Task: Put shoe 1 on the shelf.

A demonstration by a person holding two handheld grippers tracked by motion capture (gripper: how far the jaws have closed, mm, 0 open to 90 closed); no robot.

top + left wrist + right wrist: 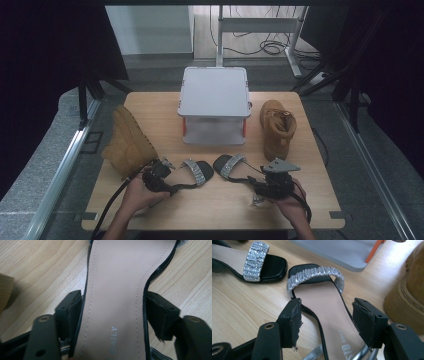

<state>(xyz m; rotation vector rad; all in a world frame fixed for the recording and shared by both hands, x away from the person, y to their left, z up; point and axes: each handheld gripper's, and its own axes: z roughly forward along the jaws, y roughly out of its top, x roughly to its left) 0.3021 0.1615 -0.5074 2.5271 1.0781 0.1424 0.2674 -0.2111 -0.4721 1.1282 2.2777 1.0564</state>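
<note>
Two black sandals with glittery silver straps lie side by side near the table's front edge. The left sandal (pixel 197 172) has its beige insole (pixel 115 277) running between the jaws of my left gripper (pixel 167 182), and both pads touch the sole's edges at its waist (pixel 113 302). My right gripper (pixel 255 184) stands open around the right sandal (pixel 230 165). Its pads (pixel 293 315) sit a little off each side of that insole (pixel 322 297), with my right gripper (pixel 325 307) behind the silver strap (pixel 314 273). The left sandal's toe (pixel 254 262) lies just beyond.
A grey lidded box (pixel 215 95) with orange clips stands mid-table at the back. A tan boot (pixel 127 142) lies on its side at the left, close to my left hand. Another tan boot (pixel 277 127) stands at the right, near the right gripper (pixel 409 290).
</note>
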